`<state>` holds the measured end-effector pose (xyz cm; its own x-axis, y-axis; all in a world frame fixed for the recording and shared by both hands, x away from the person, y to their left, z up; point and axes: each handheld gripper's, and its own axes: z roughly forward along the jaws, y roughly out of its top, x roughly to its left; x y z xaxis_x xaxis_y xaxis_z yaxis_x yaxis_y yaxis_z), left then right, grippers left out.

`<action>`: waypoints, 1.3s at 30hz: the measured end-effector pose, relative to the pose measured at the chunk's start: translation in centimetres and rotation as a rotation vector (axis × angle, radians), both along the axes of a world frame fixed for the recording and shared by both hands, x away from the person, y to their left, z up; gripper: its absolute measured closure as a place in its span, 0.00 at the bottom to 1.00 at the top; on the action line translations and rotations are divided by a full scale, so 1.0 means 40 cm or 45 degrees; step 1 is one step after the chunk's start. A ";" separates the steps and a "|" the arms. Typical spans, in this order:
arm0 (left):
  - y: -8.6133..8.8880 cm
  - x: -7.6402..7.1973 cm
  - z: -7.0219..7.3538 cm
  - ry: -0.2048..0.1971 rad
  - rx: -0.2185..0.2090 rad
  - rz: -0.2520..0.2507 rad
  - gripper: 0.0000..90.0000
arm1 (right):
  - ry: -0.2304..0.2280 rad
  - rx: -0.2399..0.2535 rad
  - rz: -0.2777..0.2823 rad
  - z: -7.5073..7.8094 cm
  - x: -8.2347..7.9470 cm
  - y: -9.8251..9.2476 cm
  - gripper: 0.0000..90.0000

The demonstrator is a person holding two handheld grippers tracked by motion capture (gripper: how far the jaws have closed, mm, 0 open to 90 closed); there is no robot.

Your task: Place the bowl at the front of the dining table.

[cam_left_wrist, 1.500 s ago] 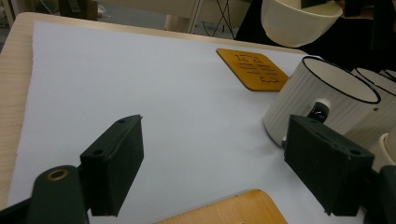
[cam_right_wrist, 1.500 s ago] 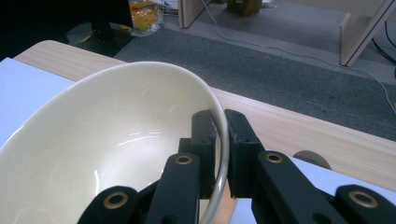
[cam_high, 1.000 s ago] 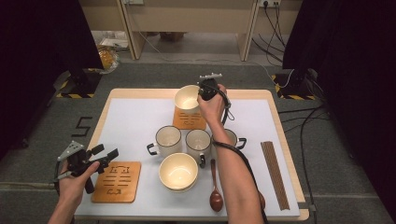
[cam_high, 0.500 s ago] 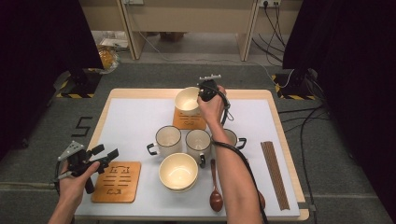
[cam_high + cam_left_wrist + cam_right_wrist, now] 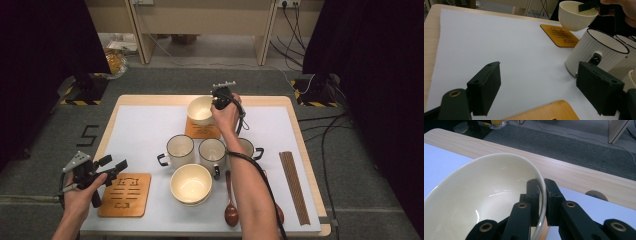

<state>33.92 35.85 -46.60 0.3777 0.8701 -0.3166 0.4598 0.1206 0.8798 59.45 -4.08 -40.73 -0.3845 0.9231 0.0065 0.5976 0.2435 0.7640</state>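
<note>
A: Nearest to the person, what did the left gripper [image 5: 111, 167] do?

B: It hovered just above the near wooden coaster [image 5: 125, 194], with the jaws wide apart and nothing between them. I think it waited there, ready to receive or to steady something. The coaster was a flat square board with cut-out slots.

A: And the middle of the table [image 5: 150, 102]?

B: One cream bowl [image 5: 190, 183] stood beside this coaster, smooth and glazed, with a dark wooden spoon [image 5: 230, 210] at its right. Behind it stood three ribbed mugs [image 5: 179, 149] with dark rims and black handles, close together. Brown chopsticks [image 5: 294, 186] lay well apart at the right side.

A: Where was the bowl that was carried?

B: At the far side. The right gripper [image 5: 541, 195] was clamped on the rim of the second bowl [image 5: 481, 202], one jaw inside the wall and one outside. It seemed lifted and tilted a little over the far coaster [image 5: 562, 34]. A thin rounded rim gives a firm pinch, so this grip was sensible, in my judgement.
</note>
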 end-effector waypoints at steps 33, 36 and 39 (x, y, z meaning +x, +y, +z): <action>0.001 0.000 -0.004 0.005 -0.003 0.003 0.21 | 0.066 -0.032 0.010 -0.046 0.012 0.018 0.92; 0.002 0.000 -0.004 0.007 -0.003 0.006 0.21 | 0.075 -0.030 0.007 -0.048 0.013 0.019 0.92; 0.002 0.001 -0.005 0.007 -0.004 0.005 0.21 | 0.080 -0.034 0.009 -0.051 0.014 0.018 0.92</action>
<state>33.95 35.93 -46.78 0.3722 0.8707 -0.3215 0.4644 0.1253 0.8767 60.03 -3.36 -42.77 -0.3906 0.9205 0.0060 0.6422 0.2678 0.7182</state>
